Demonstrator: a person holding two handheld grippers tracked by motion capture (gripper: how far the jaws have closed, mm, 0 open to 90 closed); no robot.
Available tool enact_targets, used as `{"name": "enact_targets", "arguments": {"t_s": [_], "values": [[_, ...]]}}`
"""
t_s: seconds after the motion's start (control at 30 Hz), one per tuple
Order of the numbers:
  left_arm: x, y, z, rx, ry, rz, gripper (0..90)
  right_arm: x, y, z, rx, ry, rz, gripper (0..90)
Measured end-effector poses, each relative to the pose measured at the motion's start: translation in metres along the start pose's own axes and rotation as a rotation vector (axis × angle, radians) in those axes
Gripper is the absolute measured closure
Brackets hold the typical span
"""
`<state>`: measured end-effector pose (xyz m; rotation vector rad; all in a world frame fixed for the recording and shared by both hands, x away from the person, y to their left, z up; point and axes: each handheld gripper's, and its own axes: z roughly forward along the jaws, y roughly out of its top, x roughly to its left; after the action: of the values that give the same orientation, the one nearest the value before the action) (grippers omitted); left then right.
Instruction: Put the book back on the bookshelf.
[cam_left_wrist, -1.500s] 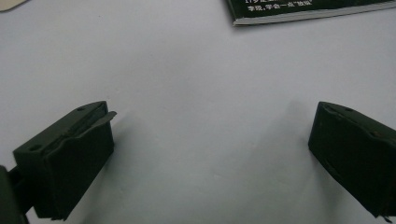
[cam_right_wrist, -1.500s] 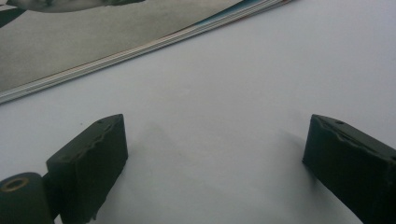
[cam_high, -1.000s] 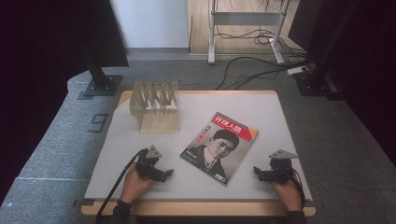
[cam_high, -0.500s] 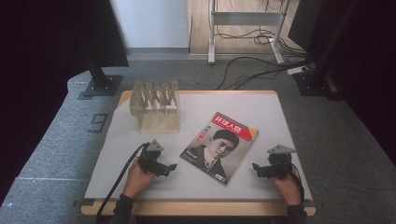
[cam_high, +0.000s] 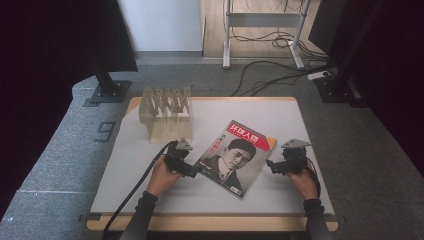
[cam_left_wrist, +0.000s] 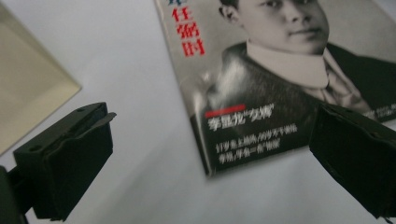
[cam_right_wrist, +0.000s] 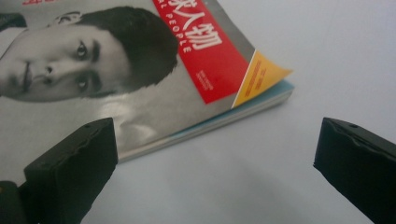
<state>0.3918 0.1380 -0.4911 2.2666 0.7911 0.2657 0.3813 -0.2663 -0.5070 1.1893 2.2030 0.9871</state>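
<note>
In the high view, I see the magazine (cam_high: 235, 157) lying flat at centre frame, on the white table (cam_high: 280, 117), cover up and turned at an angle. My left gripper (cam_high: 199, 171) sits at the magazine's lower-left edge, jaws spread wide, nothing between the pads. My right gripper (cam_high: 271, 167) sits just beside its right edge, jaws having just opened fully, holding nothing. A wooden rack (cam_high: 165, 111) stands in the upper left.
</note>
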Motion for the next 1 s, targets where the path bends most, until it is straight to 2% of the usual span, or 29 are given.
{"name": "enact_targets", "arguments": {"t_s": [0.13, 0.27, 0.5, 0.73, 0.83, 0.93, 0.97, 1.0], "values": [[0.0, 0.008, 0.008, 0.005, 0.001, 0.014, 0.0, -0.004, 0.007, 0.004, -0.007, 0.0, -0.008, 0.0], [-0.001, 0.017, 0.025, 0.023, -0.011, 0.027, 0.0, -0.009, 0.018, 0.015, -0.005, 0.005, -0.02, 0.0], [-0.001, 0.015, 0.041, 0.042, -0.013, 0.025, 0.0, -0.017, 0.027, 0.033, 0.012, 0.012, -0.023, 0.0], [-0.006, 0.01, 0.053, 0.068, -0.025, 0.036, 0.0, -0.024, 0.031, 0.062, 0.048, 0.066, -0.022, 0.0], [-0.006, 0.008, 0.055, 0.056, -0.039, 0.019, 0.0, -0.027, 0.031, 0.069, 0.051, 0.076, -0.011, 0.0], [-0.008, 0.008, 0.056, 0.048, -0.039, 0.021, 0.0, -0.03, 0.029, 0.071, 0.059, 0.085, -0.001, 0.0], [-0.008, 0.008, 0.056, 0.049, -0.044, 0.029, 0.0, -0.03, 0.027, 0.074, 0.074, 0.121, 0.004, 0.0], [-0.01, 0.008, 0.056, 0.048, -0.049, 0.031, 0.0, -0.03, 0.027, 0.074, 0.074, 0.121, 0.004, 0.0]]}}
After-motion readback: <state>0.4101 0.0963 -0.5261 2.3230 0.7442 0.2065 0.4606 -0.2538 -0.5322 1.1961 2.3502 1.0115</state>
